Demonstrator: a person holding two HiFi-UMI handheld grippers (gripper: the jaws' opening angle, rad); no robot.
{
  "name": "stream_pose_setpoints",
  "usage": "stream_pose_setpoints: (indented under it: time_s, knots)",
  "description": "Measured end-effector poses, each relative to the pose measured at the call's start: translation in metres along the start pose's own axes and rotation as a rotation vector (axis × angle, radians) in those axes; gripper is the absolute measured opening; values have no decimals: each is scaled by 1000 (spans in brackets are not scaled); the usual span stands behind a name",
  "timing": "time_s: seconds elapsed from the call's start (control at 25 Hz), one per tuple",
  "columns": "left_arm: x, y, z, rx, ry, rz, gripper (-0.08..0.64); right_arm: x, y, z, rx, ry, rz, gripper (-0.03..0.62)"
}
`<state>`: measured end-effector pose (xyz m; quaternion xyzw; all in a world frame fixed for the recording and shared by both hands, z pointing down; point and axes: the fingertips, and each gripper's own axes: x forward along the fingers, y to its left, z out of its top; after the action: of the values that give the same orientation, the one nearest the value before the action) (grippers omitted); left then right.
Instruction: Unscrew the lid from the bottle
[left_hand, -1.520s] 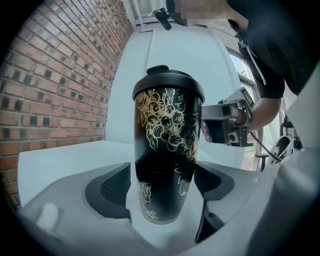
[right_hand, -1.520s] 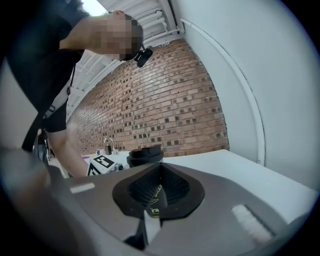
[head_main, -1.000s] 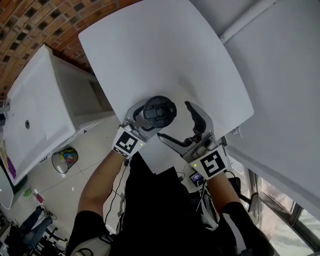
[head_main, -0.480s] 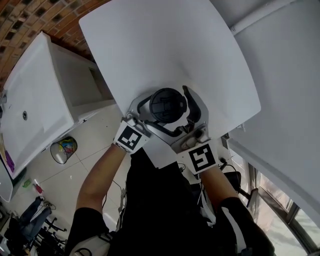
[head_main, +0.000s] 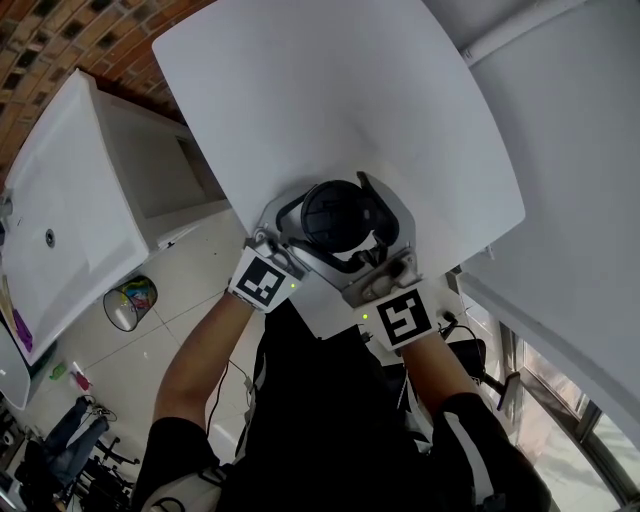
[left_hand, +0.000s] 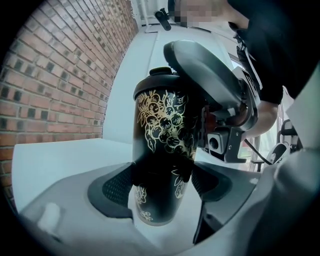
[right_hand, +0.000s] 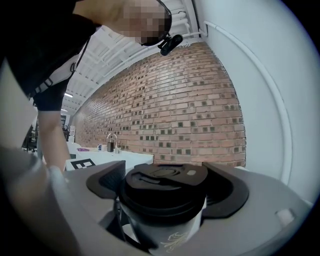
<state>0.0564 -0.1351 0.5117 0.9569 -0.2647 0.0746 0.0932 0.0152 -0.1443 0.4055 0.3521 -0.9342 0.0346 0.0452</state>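
Swinging in from beside the bottle (left_hand: 165, 125) over the last second, the right gripper (right_hand: 167, 194) is now sitting around the lid (head_main: 335, 212). Its jaws have just been closing with the lid between them, and the pads (right_hand: 107, 184) seem to be pressing on the lid's rim. The left gripper (left_hand: 162, 184) is clamping the bottle's body low down, holding it upright over the near part of the table (head_main: 330, 90).

Doing the step well probably means keeping the left grip firm so the body is not spinning along. The right jaws should be squeezing the lid's side wall squarely, not riding up onto its top. The twist should be running about the bottle's own upright line, without lifting until the thread is letting go.

From the head view the lid is covering the body, and the left jaws are lying mostly beneath the right ones. The thread is hidden. Whether the bottle's base is resting on the table or hanging just above it is not showing clearly.
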Motion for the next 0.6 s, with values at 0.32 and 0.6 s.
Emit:
stream_pose_setpoints:
  time_s: [0.32, 0.6]
  knots:
    - [0, -1, -1, 10, 11, -31, 370, -2, 4, -2, -5, 11, 113, 463]
    - [0, -2, -1, 22, 15, -65, 370, -4, 8, -3, -24, 12, 232, 465]
